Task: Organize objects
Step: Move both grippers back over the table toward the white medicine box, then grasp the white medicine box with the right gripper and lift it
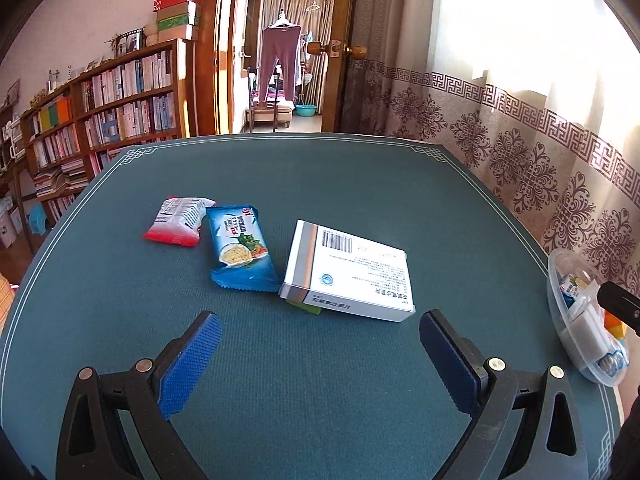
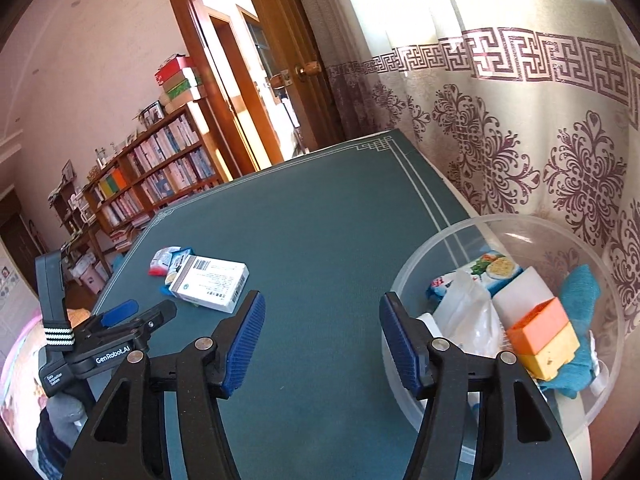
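Observation:
A white medicine box (image 1: 352,276) lies on the teal table mat (image 1: 320,184), resting on a small green item (image 1: 308,307). Left of it are a blue noodle packet (image 1: 240,248) and a red-and-white snack packet (image 1: 178,220). My left gripper (image 1: 320,320) is open just short of the box, with nothing between its fingers. My right gripper (image 2: 322,302) is open and empty too, with its right finger in front of the rim of a clear plastic bowl (image 2: 440,248). The bowl holds an orange-and-yellow block (image 2: 544,336), a teal cloth (image 2: 580,288), a plastic bag and a noodle packet.
A patterned curtain (image 2: 520,140) hangs close behind the bowl along the table's right edge. Bookshelves (image 1: 112,112) stand beyond the far left edge, and an open doorway (image 1: 280,60) lies past the far edge. The left gripper's body (image 2: 120,336) shows at the lower left of the right wrist view.

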Available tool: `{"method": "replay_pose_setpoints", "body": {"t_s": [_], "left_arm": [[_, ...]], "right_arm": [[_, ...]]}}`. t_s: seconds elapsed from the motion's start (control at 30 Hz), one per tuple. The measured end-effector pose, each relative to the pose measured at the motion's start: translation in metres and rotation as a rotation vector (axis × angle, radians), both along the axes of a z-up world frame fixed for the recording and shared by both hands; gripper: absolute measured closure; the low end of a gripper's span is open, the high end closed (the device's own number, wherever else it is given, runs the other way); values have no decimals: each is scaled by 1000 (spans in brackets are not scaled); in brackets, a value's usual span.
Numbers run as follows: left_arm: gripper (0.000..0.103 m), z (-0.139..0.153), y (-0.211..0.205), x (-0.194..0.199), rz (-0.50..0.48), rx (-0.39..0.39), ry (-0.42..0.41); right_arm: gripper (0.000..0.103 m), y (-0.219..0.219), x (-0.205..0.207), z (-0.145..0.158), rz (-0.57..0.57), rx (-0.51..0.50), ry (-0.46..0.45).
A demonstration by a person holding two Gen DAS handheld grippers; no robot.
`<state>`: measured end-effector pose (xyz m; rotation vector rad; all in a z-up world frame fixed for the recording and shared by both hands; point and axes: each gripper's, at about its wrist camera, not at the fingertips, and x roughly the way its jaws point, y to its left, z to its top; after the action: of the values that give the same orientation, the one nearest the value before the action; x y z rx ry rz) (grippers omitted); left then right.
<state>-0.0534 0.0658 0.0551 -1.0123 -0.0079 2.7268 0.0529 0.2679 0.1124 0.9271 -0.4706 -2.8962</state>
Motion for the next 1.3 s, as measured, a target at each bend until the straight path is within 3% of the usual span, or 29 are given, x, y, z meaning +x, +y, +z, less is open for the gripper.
{"method": "replay_pose_setpoints", "body": {"t_s": [0.6,1.03,1.3], "left_arm": [[1,-15,-47,-22,138,10,-58],[1,-26,-47,-29,171,-25,-83],[1,-30,-53,-32,189,-14,-108]], "right_arm": [[38,-95,-115,-18,202,-24,-39],[38,-116,-204,-44,277,-99,-136],[38,-112,-204,-63,406,-149,-204]]}}
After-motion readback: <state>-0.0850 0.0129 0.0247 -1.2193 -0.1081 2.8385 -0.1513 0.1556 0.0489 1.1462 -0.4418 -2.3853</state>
